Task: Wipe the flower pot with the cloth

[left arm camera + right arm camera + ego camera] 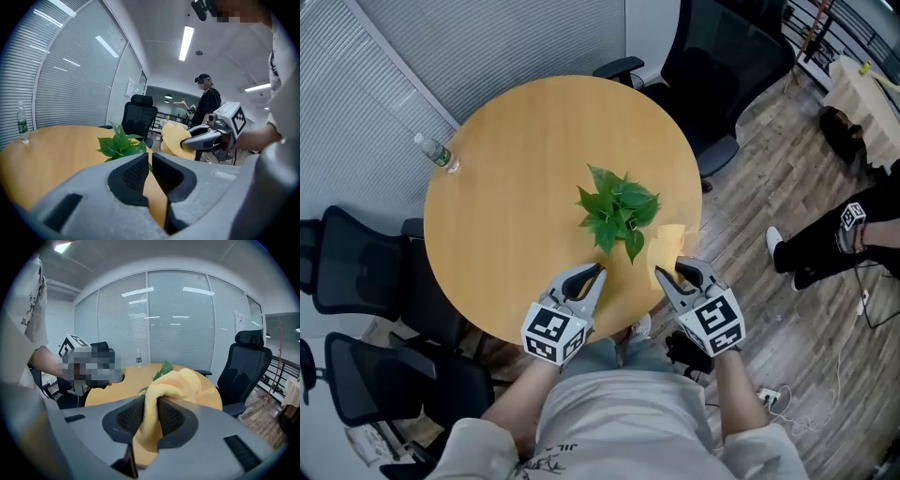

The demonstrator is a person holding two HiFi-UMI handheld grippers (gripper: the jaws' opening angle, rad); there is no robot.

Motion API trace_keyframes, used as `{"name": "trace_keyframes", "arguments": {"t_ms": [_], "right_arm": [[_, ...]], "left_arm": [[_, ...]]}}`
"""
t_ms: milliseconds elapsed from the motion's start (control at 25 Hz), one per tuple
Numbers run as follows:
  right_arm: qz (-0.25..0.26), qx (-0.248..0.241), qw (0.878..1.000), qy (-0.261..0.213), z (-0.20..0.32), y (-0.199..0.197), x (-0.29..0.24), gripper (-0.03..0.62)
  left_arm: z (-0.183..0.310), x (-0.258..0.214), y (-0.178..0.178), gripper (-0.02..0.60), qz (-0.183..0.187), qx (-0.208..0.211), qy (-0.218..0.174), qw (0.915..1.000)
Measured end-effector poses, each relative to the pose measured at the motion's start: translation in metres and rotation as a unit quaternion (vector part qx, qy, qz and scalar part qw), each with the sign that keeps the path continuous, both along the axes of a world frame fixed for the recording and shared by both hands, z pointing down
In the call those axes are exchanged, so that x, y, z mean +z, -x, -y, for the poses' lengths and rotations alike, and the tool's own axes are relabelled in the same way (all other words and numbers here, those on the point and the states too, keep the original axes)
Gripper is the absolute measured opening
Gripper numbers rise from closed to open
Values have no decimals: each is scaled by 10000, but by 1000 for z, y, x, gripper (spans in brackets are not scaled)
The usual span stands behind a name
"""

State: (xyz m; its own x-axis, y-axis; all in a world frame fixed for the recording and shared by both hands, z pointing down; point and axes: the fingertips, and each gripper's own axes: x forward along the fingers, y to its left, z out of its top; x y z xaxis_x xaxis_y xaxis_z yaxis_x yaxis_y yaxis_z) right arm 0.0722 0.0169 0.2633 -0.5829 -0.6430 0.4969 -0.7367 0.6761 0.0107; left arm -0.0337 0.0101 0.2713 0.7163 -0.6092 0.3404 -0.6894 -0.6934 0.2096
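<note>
Right gripper (pixel 151 404) pinches the cloth (pixel 180 380), left gripper (pixel 150 164) pressed together, plant (pixel 619 214) just ahead, bottle (pixel 436 153) far off

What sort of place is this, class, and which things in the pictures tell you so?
Most likely an office meeting room: a round wooden table, black swivel chairs around it, and glass walls with blinds.

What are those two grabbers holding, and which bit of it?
The right gripper pinches the yellow cloth by a bunched fold between its jaws. The left gripper holds nothing; its jaws are shut.
</note>
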Motion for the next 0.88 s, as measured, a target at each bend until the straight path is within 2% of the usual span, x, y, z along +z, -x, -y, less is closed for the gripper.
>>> {"name": "trace_keyframes", "arguments": {"t_ms": [160, 480, 680, 880], "right_arm": [[105, -45, 9999, -54, 0, 6, -17, 66], [286, -12, 9996, -66, -6, 15, -32, 66], [638, 209, 9977, -14, -8, 11, -40, 66], [668, 233, 9975, -12, -6, 13, -38, 66]], "left_arm": [[-1, -15, -1, 11, 36, -64, -62, 10000], [-2, -30, 4, 11, -11, -296, -184, 9994], [4, -37, 8, 11, 114, -284, -320, 9990], [8, -40, 10, 11, 99, -288, -344, 9989]]}}
